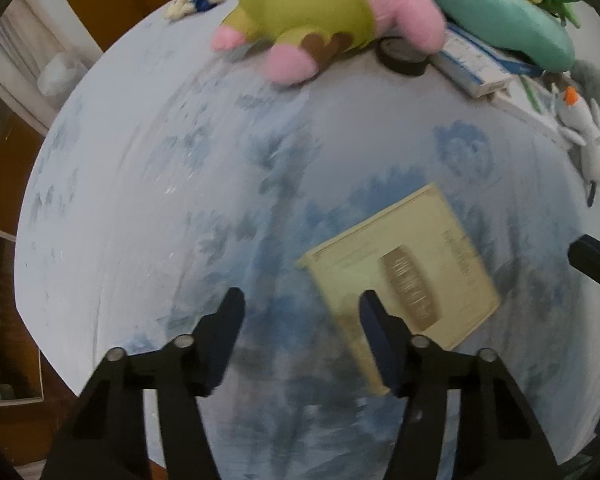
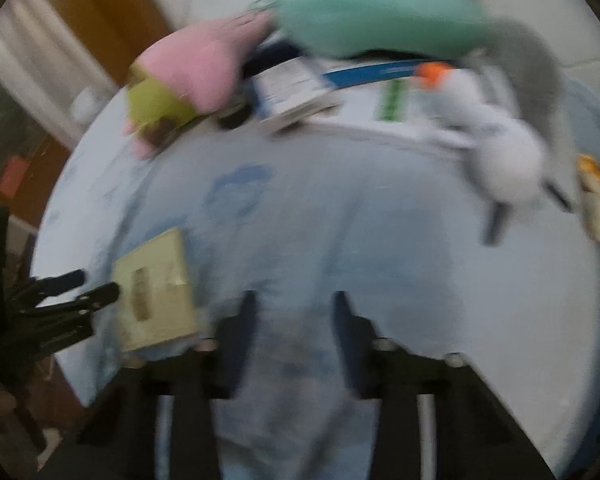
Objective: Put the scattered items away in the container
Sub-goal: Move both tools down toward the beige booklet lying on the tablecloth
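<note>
A flat cream box (image 1: pixel 404 276) (image 2: pixel 156 288) lies on the round table's pale blue patterned cloth (image 1: pixel 160 200). My left gripper (image 1: pixel 302 304) hangs over the box's near left corner, pointing steeply down. Its jaws stand apart, the right finger (image 1: pixel 374 320) overlaps the box, and the pads press on nothing. In the right wrist view the left gripper (image 2: pixel 94 286) reaches in from the left beside the box. My right gripper (image 2: pixel 294 300) is open over bare cloth, to the right of the box. The right wrist view is blurred.
At the table's far side lie a pink and green plush (image 1: pixel 312 12) (image 2: pixel 188 76), a teal plush (image 1: pixel 496 16) (image 2: pixel 380 20), a black tape roll (image 1: pixel 402 58), a white and blue carton (image 1: pixel 476 64) and a white plush with an orange tip (image 1: pixel 588 136) (image 2: pixel 500 152). A small white and blue toy (image 1: pixel 194 2) sits far left.
</note>
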`<state>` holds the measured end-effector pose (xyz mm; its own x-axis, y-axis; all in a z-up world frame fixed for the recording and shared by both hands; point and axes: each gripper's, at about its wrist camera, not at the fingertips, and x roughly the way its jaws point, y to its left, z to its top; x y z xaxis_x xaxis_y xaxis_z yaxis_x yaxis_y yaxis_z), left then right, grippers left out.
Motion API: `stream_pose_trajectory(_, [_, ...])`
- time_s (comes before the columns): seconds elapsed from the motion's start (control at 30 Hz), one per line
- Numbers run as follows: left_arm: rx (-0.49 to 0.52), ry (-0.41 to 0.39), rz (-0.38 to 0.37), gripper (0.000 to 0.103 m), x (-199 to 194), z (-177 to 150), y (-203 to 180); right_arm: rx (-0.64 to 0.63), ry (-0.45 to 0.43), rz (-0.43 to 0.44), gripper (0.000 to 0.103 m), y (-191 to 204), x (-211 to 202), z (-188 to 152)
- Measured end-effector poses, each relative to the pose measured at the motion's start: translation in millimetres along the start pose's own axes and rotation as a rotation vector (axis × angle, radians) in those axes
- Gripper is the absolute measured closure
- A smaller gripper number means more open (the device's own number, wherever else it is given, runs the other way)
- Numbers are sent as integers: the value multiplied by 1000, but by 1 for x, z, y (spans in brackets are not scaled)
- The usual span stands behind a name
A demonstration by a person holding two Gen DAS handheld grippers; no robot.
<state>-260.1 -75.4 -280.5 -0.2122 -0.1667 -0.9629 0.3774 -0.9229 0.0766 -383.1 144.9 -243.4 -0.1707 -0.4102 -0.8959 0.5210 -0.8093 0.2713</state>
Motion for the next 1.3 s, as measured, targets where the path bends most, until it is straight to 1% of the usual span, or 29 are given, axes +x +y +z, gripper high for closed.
stream_pose_trajectory(0.07, [12, -4, 6, 52, 5, -3, 6, -32, 13, 22, 72, 18, 10, 0])
stream_pose_trajectory(0.17, [31, -4, -7, 52, 15, -4, 10, -76, 38, 13, 72, 39, 25, 1])
stream_pose_trajectory(0.3, [35, -28, -39, 52, 17, -1, 10, -126, 92, -23, 72, 55, 47, -1])
stream_pose_trajectory(0.33, [32, -32, -45, 52, 18, 0, 10, -137, 90, -26, 72, 58, 49, -2])
stream_pose_trajectory(0.37, [31, -33, -62, 52, 20, 1, 9, -140, 92, -23, 72, 61, 50, -1])
stream_pose_trajectory(0.4, [31, -33, -83, 53, 21, 2, 8, -133, 99, 1, 72, 62, 50, -1])
stream_pose_trajectory(0.47, [34, -29, -93, 53, 23, 3, 7, -102, 119, 107, 59, 66, 52, -3])
stream_pose_trajectory(0.5, [37, -27, -95, 53, 24, 4, 7, -95, 114, 114, 56, 67, 49, -4])
stream_pose_trajectory(0.6, [47, -27, -84, 53, 25, 2, 7, -52, 88, 109, 56, 59, 41, -4])
stream_pose_trajectory(0.7, [58, -36, -84, 53, 27, 0, 3, -42, 113, 71, 56, 51, 48, -5])
stream_pose_trajectory(0.73, [60, -37, -83, 53, 28, 0, 2, -48, 110, 49, 59, 51, 48, -5])
stream_pose_trajectory(0.77, [61, -34, -85, 53, 28, 0, 1, -51, 104, 17, 59, 51, 45, -3])
stream_pose_trajectory(0.87, [63, -30, -89, 53, 31, 1, 0, -44, 55, -19, 59, 49, 19, 3])
stream_pose_trajectory(0.9, [65, -32, -86, 53, 32, 1, -2, -59, 49, -61, 59, 47, 14, 6])
stream_pose_trajectory(0.97, [70, -39, -75, 53, 33, 1, -7, -137, 71, -204, 59, 47, 15, 7])
stream_pose_trajectory(1.0, [74, -44, -70, 53, 33, 1, -9, -179, 87, -260, 60, 49, 18, 6])
stream_pose_trajectory(1.07, [67, -48, -90, 53, 35, 0, -13, -245, 73, -288, 60, 59, 14, 3])
stream_pose_trajectory(1.1, [63, -50, -101, 55, 36, 0, -15, -271, 66, -281, 60, 66, 12, 2])
stream_pose_trajectory(1.13, [61, -51, -102, 56, 37, 0, -18, -295, 63, -264, 78, 73, 10, 2])
stream_pose_trajectory(1.2, [56, -51, -101, 59, 39, 0, -20, -305, 70, -197, 100, 80, 4, 3])
stream_pose_trajectory(1.27, [47, -48, -108, 59, 41, 1, -21, -255, 68, -117, 100, 74, -8, 8])
stream_pose_trajectory(1.3, [44, -47, -105, 60, 42, 2, -21, -215, 56, -61, 99, 68, -18, 13])
